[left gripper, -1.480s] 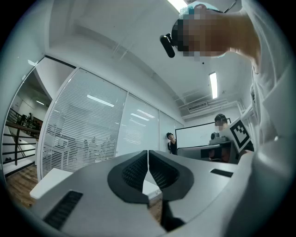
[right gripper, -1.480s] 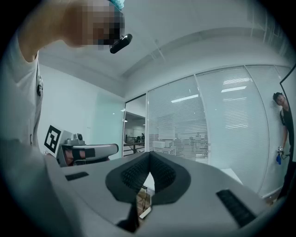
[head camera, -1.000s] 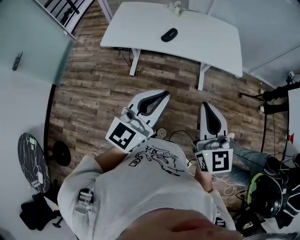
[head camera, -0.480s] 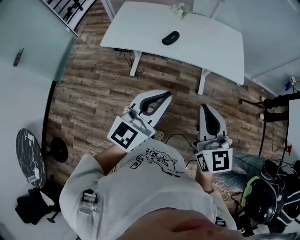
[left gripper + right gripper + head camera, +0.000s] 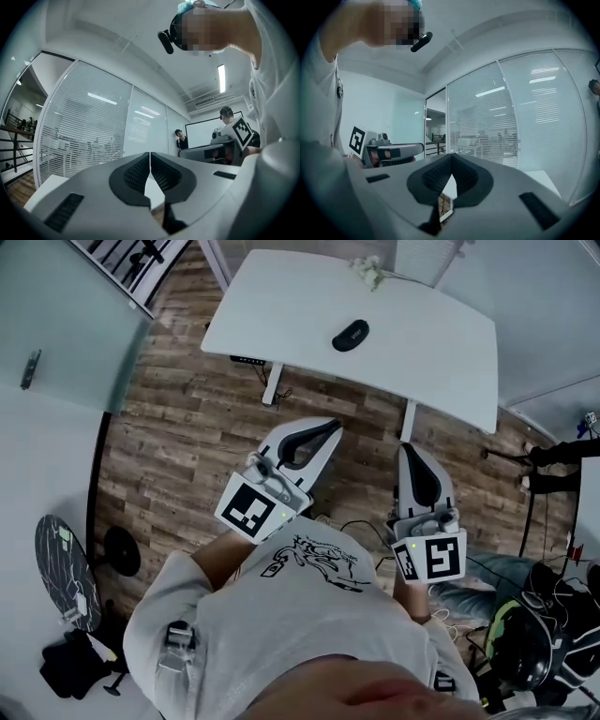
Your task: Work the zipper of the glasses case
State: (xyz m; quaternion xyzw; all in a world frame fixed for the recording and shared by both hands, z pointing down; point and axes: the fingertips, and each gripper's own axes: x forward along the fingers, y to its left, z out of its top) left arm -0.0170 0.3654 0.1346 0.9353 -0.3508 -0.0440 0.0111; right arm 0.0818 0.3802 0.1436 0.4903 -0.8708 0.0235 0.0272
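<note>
In the head view the glasses case (image 5: 351,335), a dark oval, lies on the white table (image 5: 431,352) in the upper middle of the frame, well apart from both grippers. A small pale object (image 5: 370,272), too small to identify, sits at the table's far edge. The person stands on the wooden floor (image 5: 178,418), short of the table, and holds both grippers in front of a light printed shirt (image 5: 300,615) in the lower middle of the frame. The left gripper (image 5: 328,428) points toward the upper right, and its marker cube (image 5: 249,510) is close to the shirt. The right gripper (image 5: 412,452) points nearly straight up the frame, and its marker cube (image 5: 431,559) is below it. In the left gripper view the dark pads meet at the tips with nothing between them, so the left gripper (image 5: 150,161) is closed and empty. The right gripper view shows the same: the right gripper (image 5: 451,163) is pressed together on nothing. Both of these views look out at a glass wall with blinds (image 5: 84,131). A dark round disc (image 5: 64,568) lies at the lower left of the head view, and loose cables (image 5: 450,601) lie on the floor at the lower right.
</note>
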